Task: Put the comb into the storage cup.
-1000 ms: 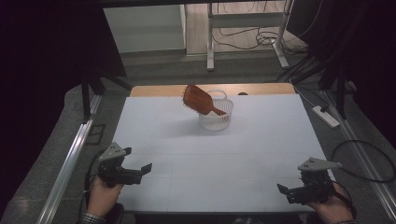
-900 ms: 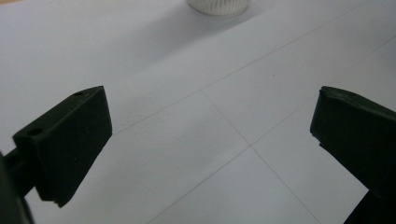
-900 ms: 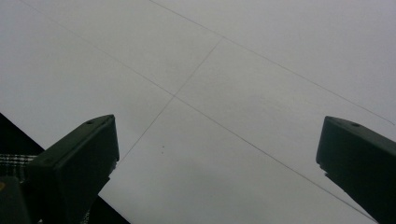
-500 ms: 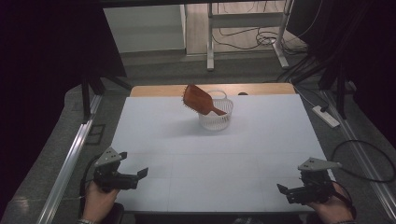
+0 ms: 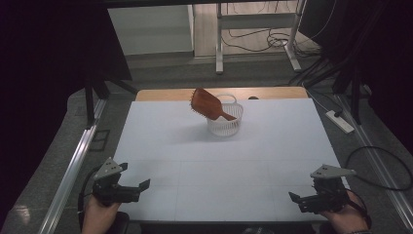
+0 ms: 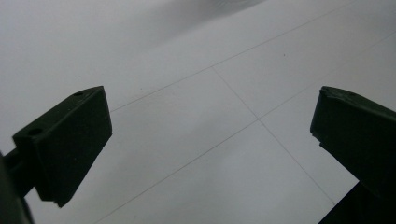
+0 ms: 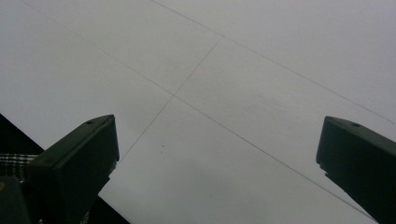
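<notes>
Jaws of the left gripper [image 6: 210, 140] stand spread wide in the left gripper view, with nothing between them but bare white worktop [image 6: 187, 70] crossed by thin seam lines. Jaws of the right gripper [image 7: 217, 158] are likewise released and empty in the right gripper view, over the same white surface near its dark front edge.

In the high view, the left gripper [image 5: 139, 187] sits at the near left corner of the worktop [image 5: 272, 165], held in the person's left hand [image 5: 100, 214], its grey three-cornered plate tilted on top. The right gripper [image 5: 298, 201] sits at the near right corner, held in the right hand [image 5: 343, 217], its jaws pointing inward toward the left.

The two grippers are well apart from each other and from the things at the far side. There, a white plastic basket [image 5: 225, 126] stands upright near the far edge, roughly midway across. A brown hairbrush [image 5: 204, 102] rests in it, the handle down inside the basket and the broad head leaning out over the rim to the left.
</notes>
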The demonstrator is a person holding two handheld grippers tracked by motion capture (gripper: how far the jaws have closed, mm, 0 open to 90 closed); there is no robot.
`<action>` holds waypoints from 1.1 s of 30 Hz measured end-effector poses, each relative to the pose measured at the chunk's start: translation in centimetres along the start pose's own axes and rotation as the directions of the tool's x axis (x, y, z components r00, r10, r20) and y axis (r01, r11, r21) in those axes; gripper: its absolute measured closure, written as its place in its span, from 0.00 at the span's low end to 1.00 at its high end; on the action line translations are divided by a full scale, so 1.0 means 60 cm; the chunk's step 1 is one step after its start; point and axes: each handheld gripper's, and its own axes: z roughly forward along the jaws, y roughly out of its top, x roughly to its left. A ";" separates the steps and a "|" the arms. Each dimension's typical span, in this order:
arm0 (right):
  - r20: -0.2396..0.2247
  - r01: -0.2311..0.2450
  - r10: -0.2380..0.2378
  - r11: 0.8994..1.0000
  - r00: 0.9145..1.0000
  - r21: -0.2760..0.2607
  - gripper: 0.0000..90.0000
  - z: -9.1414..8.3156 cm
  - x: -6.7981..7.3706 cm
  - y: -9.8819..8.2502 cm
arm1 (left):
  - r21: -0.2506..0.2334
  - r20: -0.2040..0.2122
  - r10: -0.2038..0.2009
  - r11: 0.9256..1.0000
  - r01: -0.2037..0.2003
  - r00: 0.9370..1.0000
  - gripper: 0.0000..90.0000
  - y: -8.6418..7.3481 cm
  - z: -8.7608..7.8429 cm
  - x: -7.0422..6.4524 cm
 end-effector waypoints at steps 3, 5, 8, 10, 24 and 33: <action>0.000 0.000 0.000 1.000 1.000 0.000 0.00 0.000 0.000 0.000 | 0.011 -0.004 0.006 1.000 -0.006 1.000 0.00 -0.003 0.000 -0.003; 0.001 0.000 0.000 1.000 1.000 -0.001 0.00 0.000 0.000 0.000 | 0.024 -0.011 0.013 1.000 -0.013 1.000 0.00 -0.005 -0.001 -0.005; 0.001 0.000 0.000 1.000 1.000 -0.001 0.00 0.000 0.000 0.000 | 0.032 -0.016 0.019 0.999 -0.018 1.000 0.00 -0.008 -0.001 -0.006; 0.002 0.001 -0.001 1.000 1.000 0.000 0.00 0.000 0.000 0.000 | 0.042 -0.022 0.022 0.999 -0.021 1.000 0.00 -0.010 -0.003 -0.007; 0.005 0.000 0.000 1.000 1.000 -0.003 0.00 -0.001 0.001 0.000 | 0.081 -0.032 0.043 0.996 -0.041 0.999 0.00 -0.016 -0.008 -0.013; 0.004 0.001 -0.001 1.000 1.000 0.000 0.00 0.000 0.000 0.001 | 0.082 -0.019 0.028 0.996 -0.026 0.999 0.00 -0.016 -0.007 -0.010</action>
